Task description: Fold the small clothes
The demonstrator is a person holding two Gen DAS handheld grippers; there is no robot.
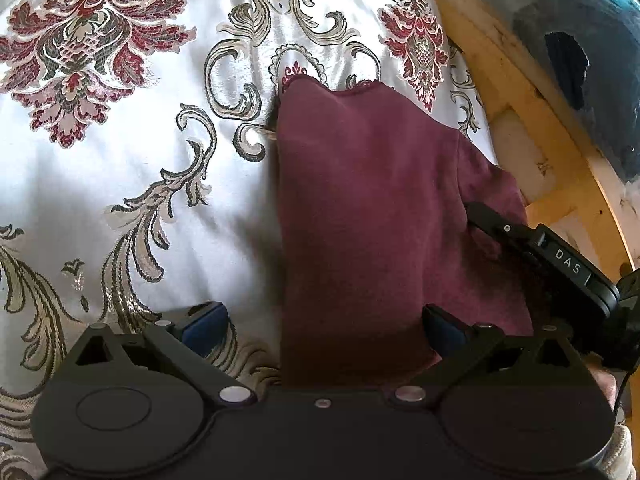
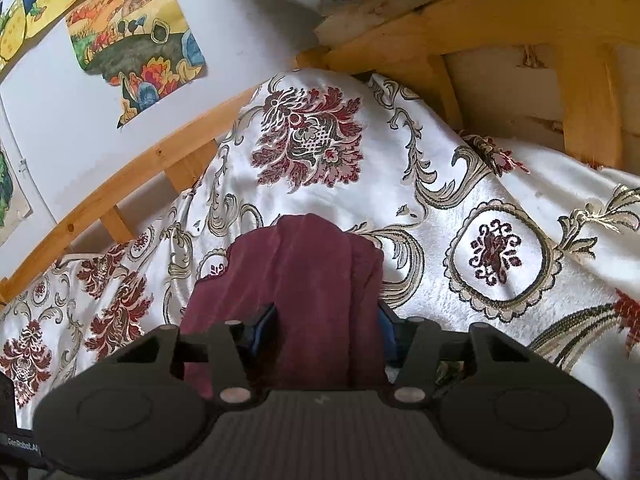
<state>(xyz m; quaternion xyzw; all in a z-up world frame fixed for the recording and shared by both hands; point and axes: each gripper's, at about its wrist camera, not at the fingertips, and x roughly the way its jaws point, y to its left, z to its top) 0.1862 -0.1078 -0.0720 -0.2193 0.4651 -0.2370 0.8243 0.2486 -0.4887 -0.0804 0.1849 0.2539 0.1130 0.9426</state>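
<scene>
While the maroon garment [image 1: 372,208] lies on the patterned bedspread [image 1: 140,152] | your left gripper [image 1: 324,320] gapes wide around it | your right gripper [image 2: 328,320] spans its bunched end, grip unclear.

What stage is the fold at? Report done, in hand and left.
Done: the maroon garment already looks doubled into a narrow strip on the patterned bedspread. In hand: the left claw stands wide open around its near end; the right claw straddles bunched cloth, grip unclear. Left: squaring up and a final fold, probably.
</scene>
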